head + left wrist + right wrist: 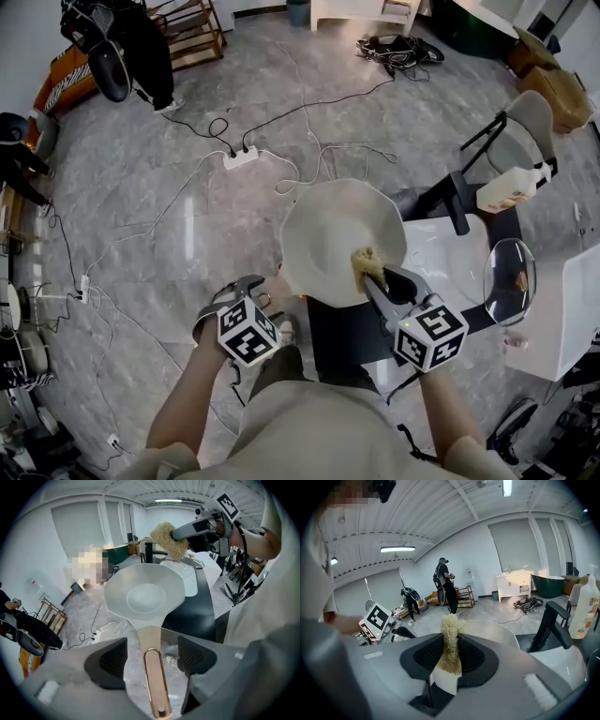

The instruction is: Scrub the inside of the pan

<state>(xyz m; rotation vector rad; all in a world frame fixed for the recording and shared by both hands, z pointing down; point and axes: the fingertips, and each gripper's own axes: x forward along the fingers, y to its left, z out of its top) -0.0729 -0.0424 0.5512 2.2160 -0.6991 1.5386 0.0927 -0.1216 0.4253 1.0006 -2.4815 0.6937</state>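
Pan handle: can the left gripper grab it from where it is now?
Probably yes. The pan handle lies right between the left gripper's open jaws, with a gap on each side. Nothing sits between the pads and the handle, so closing should catch it.

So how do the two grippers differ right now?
The left gripper stands open, the handle of the pan loose between its jaws; the right gripper is shut on a tan scrubber. The left is at the handle end; the right holds its scrubber above the rim. Both reach toward that pan.

Pan left of the sink, scrubber over the pan's right edge, bottle behind the sink
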